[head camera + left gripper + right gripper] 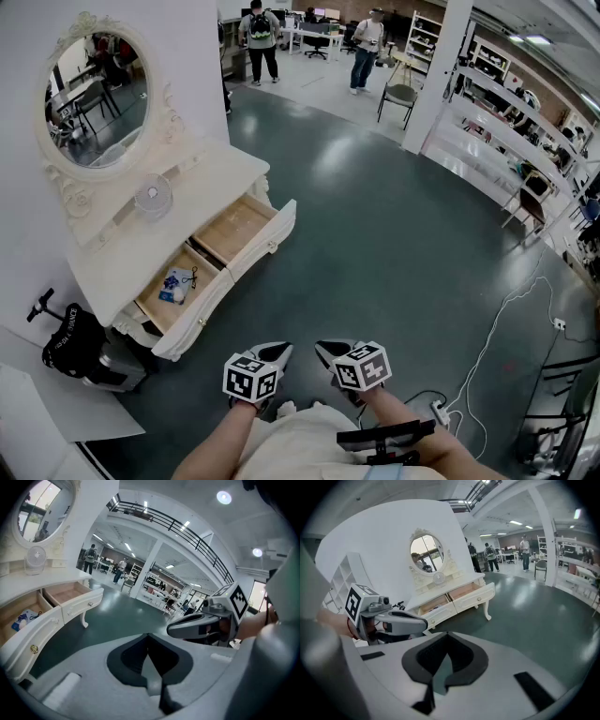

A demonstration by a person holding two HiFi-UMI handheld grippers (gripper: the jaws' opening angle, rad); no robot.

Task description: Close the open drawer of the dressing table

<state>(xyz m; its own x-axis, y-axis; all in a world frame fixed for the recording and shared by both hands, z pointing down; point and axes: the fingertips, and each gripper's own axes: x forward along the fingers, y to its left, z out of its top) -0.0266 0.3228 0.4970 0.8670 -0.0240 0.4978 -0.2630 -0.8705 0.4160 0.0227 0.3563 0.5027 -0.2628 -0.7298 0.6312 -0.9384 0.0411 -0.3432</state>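
The white dressing table stands at the left with an oval mirror and a small fan on top. Both of its drawers are pulled out. The farther drawer looks empty; the nearer drawer holds a blue packet. My left gripper and right gripper hang side by side close to my body, well short of the table and angled down toward the floor. Both are shut with nothing between their jaws. The right gripper view shows the two open drawers ahead.
A black bag lies on the floor by the table's near end. A white cable and power strip trail at the right. A white pillar, a chair and people stand far back. Dark green floor lies between me and the table.
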